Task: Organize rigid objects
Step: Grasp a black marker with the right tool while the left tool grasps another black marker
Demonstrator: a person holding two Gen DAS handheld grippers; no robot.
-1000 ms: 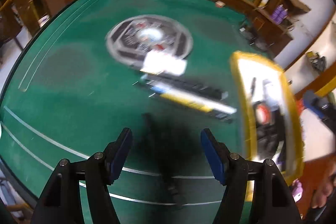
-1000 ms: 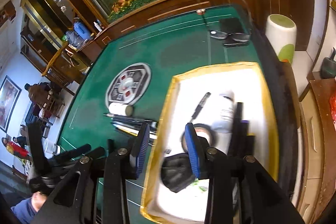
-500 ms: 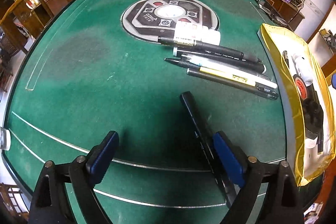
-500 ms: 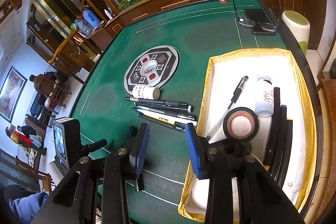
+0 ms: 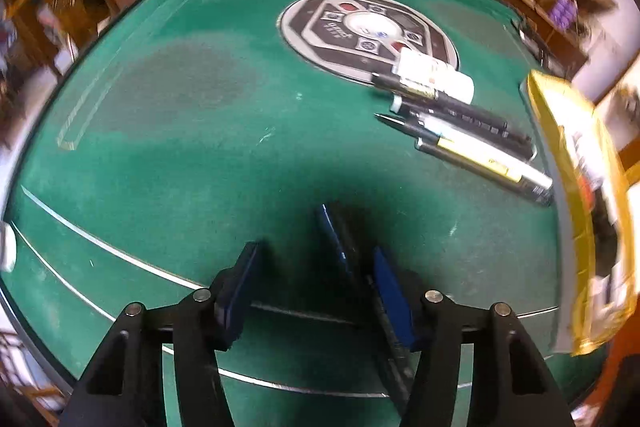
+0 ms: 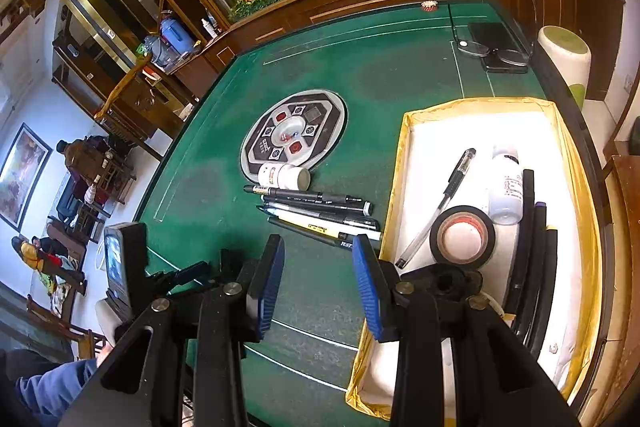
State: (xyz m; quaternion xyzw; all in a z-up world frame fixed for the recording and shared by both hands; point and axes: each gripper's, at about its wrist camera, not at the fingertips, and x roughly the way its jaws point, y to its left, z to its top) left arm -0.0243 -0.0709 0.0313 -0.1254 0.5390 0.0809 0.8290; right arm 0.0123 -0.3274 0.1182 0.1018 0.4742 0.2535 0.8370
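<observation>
Left tool [image 5: 316,291]: jaws apart, just been closing, over a dark pen [image 5: 344,247] lying on the green worktop [image 5: 180,131]. The pen runs along the inner face of one pad [image 5: 390,301]; the other pad stands clear of it. Not clamped.

Worktop centre: round grey-and-black panel [image 6: 294,133] set into the felt. A small white bottle [image 6: 282,177] lies on its side at the panel's near edge. Just in front of the bottle is a row of pens [image 6: 316,213] lying side by side and touching, mostly black, one with a pale yellow barrel.

Right tool [image 6: 318,283]: jaws partly apart, nothing between them, over bare felt beside the tray's near-left corner.

Right side: yellow-rimmed tray [image 6: 404,131] with white lining, close to the pen row. In it are a clear pen [image 6: 440,205] lying diagonal, a roll of black tape [image 6: 462,237] lying flat at its lower end, a white bottle [image 6: 506,189] on its side touching the tape, and several long black sticks [image 6: 534,239] along the right wall. A black lump sits behind the right tool; can't tell what it is.

Far corner: glasses [image 6: 490,51] on a dark phone.
</observation>
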